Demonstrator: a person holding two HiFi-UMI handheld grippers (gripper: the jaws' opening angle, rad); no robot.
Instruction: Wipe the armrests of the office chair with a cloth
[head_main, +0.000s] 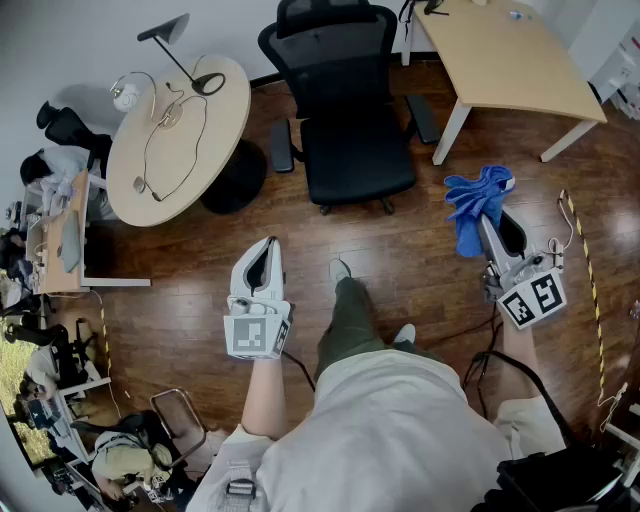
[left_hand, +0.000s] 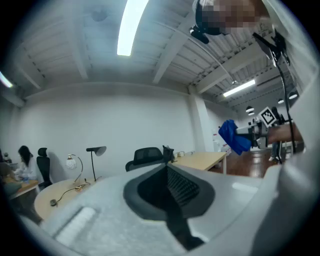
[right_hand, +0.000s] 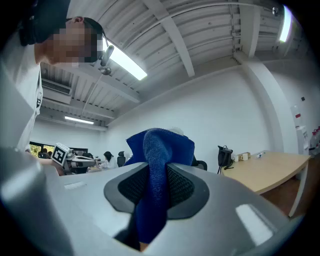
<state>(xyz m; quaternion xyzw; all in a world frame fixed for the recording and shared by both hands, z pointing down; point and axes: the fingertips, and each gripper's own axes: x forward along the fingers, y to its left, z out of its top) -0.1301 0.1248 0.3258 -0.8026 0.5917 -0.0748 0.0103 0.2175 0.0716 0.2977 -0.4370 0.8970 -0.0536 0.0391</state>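
2 claws, 1 cloth, 0 armrests wiped yet, by my reading. Your right claw (head_main: 489, 222) clamps the blue cloth (head_main: 474, 203); your left claw (head_main: 267, 248) sits closed, empty. Office chair (head_main: 345, 110) stands ahead, well apart from both claws; armrests (head_main: 281, 146) bare. Step: approach. Next: walk in, lay cloth flat on 1 armrest. Hidden: any dirt on the pads; cloth blocks much of the right gripper view.

Floor (head_main: 200, 270): dark wood boards, beneath both grippers.
Round table (head_main: 215, 110): pale top, ahead and to the left of left gripper (head_main: 267, 248); black desk lamp (head_main: 165, 28) and thin cable (head_main: 203, 120) on it.
Rectangular desk (head_main: 510, 60): pale top, white legs, ahead of right gripper (head_main: 487, 218).
Wall (left_hand: 100, 120): plain white, far beyond both grippers.
Ceiling (left_hand: 60, 40): white beams, long strip lights (left_hand: 131, 25) lit overhead.
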